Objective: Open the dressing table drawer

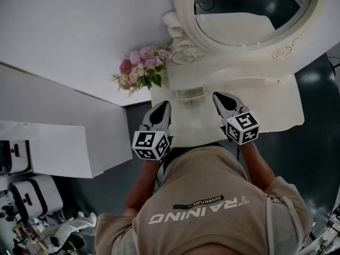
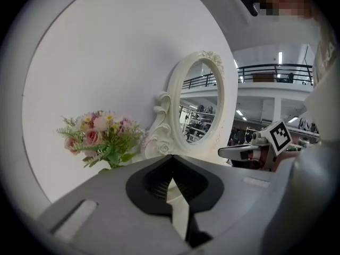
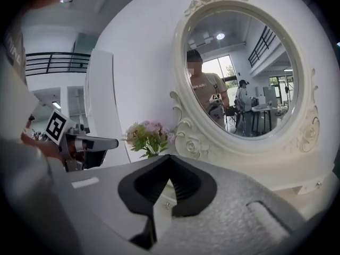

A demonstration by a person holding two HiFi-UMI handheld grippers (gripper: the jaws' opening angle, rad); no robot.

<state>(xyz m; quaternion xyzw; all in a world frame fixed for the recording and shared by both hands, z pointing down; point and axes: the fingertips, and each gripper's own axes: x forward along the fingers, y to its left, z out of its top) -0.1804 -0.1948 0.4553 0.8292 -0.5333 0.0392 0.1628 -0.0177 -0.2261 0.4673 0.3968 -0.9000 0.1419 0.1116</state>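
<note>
Cream carved desk (image 1: 265, 102) sits below the left tool (image 1: 163, 107) and right tool (image 1: 219, 98), both pressed together, empty, seemingly poised between grasps.

Head view steeply down; gripper views level, share mirror (image 2: 199, 102), flowers (image 3: 149, 137).

Bench (image 1: 268, 102) front open, back crowded
You can pass freely over the bare top near you; the mirror (image 1: 249, 7) stands across the rear, the flowers (image 1: 142, 68) crowd the back-left corner, and the wall (image 1: 79, 31) closes the left.
</note>
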